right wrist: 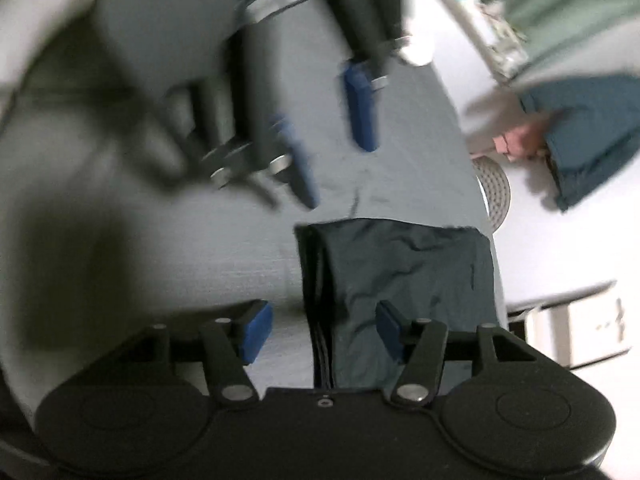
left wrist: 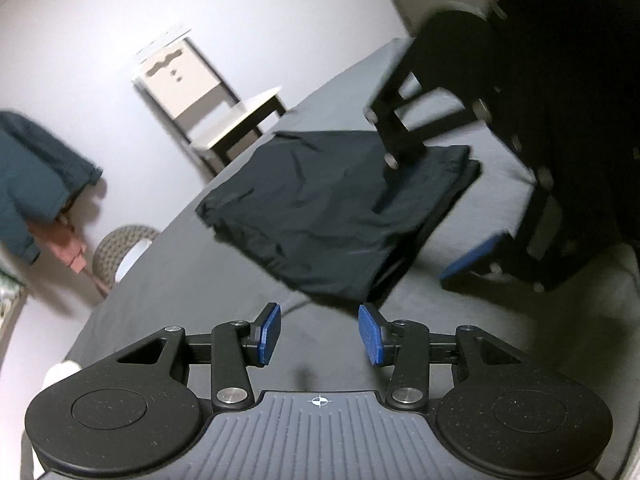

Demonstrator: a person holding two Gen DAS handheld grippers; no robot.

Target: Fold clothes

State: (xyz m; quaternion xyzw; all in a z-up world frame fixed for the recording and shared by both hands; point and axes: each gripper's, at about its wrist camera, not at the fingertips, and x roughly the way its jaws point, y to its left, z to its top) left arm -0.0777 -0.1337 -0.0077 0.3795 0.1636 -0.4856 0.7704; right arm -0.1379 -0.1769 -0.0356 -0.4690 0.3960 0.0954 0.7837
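Dark folded garment (left wrist: 332,208) lies flat on the grey bed sheet (left wrist: 200,272), mid-frame in the left wrist view. Its long axis runs from lower left to upper right of that frame, stacked fold edges showing along its lower right side.

Left gripper (left wrist: 320,334) sits at the bottom centre of its own view, blue pads (left wrist: 269,334) spread apart with nothing between them. The garment's near corner is just ahead of the open jaws, not touching as far as I can tell.

Right gripper (left wrist: 432,220) appears at the right of the left view, blurred; its upper finger overlaps the garment's upper right end, the lower blue pad (left wrist: 472,258) is off the cloth over the sheet. Fingers wide apart.

In the right wrist view, the garment (right wrist: 404,280) runs from centre down to the bottom edge, long axis about vertical, layered edges on its left side. The right gripper (right wrist: 324,330) straddles that left edge: one pad over bare sheet (right wrist: 200,240), the other over cloth, jaws apart, gripping nothing. The left gripper (right wrist: 332,140) is blurred in the upper centre, open.

White chair (left wrist: 208,92), woven basket (left wrist: 120,252) and hanging teal jacket (left wrist: 36,184) stand beyond the bed in the left part of the left view.
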